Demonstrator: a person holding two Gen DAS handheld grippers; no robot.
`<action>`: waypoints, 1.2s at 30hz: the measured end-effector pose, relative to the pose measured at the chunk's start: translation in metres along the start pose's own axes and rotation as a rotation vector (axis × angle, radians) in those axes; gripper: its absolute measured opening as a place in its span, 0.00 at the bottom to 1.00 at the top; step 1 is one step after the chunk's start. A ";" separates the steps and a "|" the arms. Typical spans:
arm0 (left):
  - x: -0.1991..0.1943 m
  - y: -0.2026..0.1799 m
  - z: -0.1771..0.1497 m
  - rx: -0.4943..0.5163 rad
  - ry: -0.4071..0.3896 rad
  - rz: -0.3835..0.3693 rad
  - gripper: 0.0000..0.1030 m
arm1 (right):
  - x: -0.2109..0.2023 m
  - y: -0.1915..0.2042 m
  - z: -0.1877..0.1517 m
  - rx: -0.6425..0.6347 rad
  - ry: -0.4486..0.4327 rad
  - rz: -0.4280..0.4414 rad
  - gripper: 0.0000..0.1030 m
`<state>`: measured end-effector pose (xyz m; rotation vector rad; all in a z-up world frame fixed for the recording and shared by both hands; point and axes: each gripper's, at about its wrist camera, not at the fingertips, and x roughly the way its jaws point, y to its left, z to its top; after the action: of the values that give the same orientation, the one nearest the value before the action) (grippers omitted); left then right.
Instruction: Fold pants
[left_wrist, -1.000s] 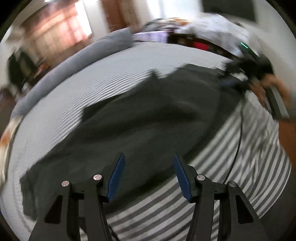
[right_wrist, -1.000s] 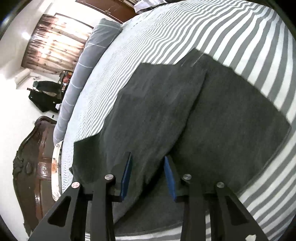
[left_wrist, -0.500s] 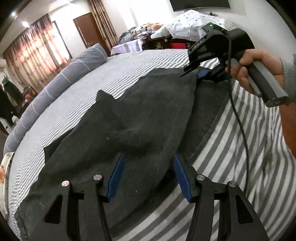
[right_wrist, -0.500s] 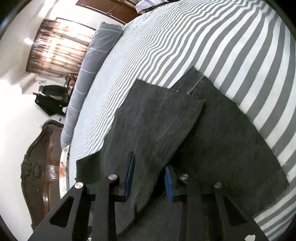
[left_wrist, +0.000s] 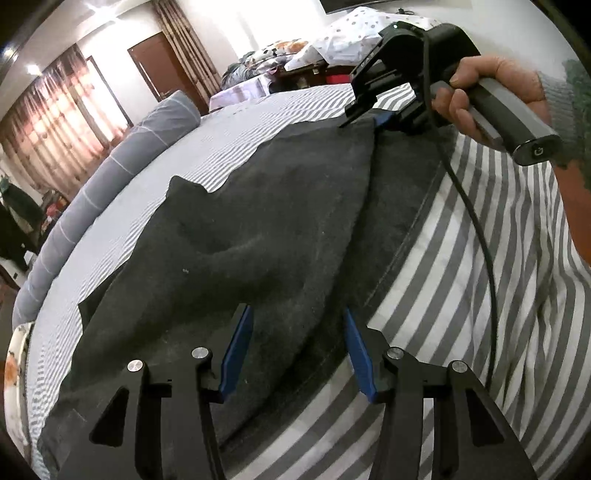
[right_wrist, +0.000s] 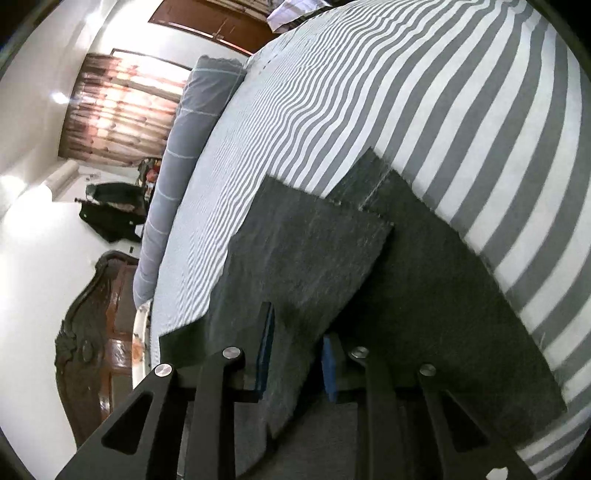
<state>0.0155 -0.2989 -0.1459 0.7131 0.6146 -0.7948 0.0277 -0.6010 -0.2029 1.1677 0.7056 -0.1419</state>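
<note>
Left gripper (left_wrist: 295, 343): jaws half spread, closing, folded pants (left_wrist: 258, 229) edge between pads, untouched. Right gripper (right_wrist: 297, 354): jaws narrow, closing around upper pant layer; contact unclear.

The pants (left_wrist: 240, 236) are dark charcoal grey, of a coarse, denim-like cloth, and lie spread flat on a grey-and-white striped bed (left_wrist: 461, 295). One leg lies folded over the other, its straight edge running lengthwise along the lower leg. The two hems (right_wrist: 354, 199) lie close together, the upper slightly short of the lower.
</note>
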 end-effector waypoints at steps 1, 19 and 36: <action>0.002 0.001 0.003 0.001 0.006 -0.010 0.36 | 0.001 0.000 0.002 0.009 -0.004 0.002 0.18; -0.025 0.004 0.013 0.026 -0.031 -0.172 0.03 | -0.085 0.006 -0.032 -0.136 -0.148 -0.221 0.03; -0.038 0.016 0.000 -0.090 0.042 -0.248 0.31 | -0.128 0.002 -0.037 -0.123 -0.188 -0.426 0.29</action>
<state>0.0069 -0.2748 -0.1132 0.5786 0.7821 -0.9763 -0.0870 -0.5997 -0.1352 0.8613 0.7765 -0.5521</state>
